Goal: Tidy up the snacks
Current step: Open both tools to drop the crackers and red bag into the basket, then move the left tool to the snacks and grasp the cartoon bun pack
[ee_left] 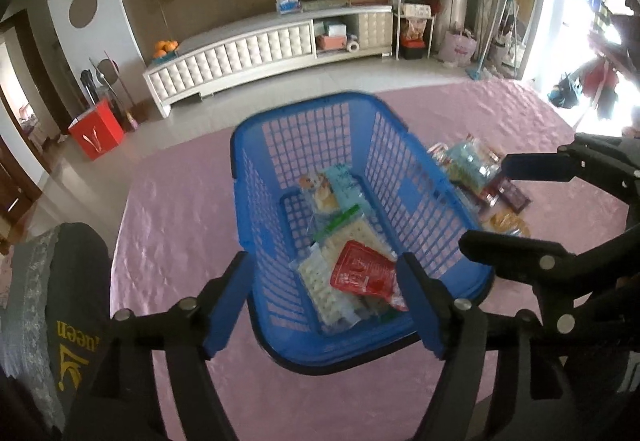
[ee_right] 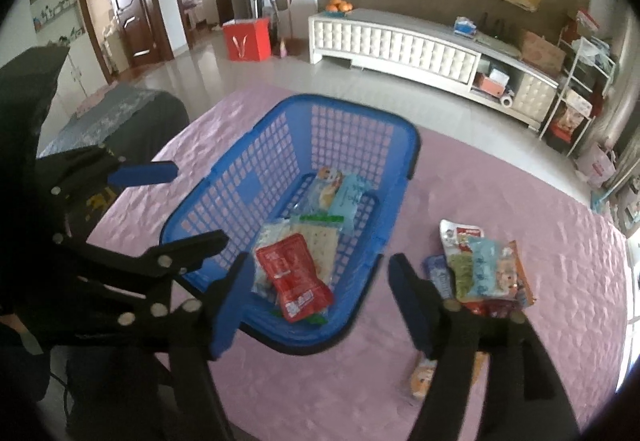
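A blue plastic basket (ee_left: 256,225) (ee_right: 224,197) stands on the pink tablecloth and holds several snack packs, with a red packet (ee_left: 362,273) (ee_right: 294,277) on top. My left gripper (ee_left: 324,293) is open and empty above the basket's near end; it also shows in the right wrist view (ee_right: 192,205). My right gripper (ee_right: 320,293) is open and empty over the basket's near right rim; it also shows in the left wrist view (ee_left: 484,201). A pile of loose snack packs (ee_right: 484,269) (ee_left: 476,169) lies on the cloth right of the basket.
An orange pack (ee_right: 424,381) lies under my right finger near the table's front. A dark chair back with grey lace (ee_left: 52,301) stands at the table's left edge. Beyond the table is tiled floor, a white TV cabinet (ee_left: 256,53) and a red box (ee_left: 96,135).
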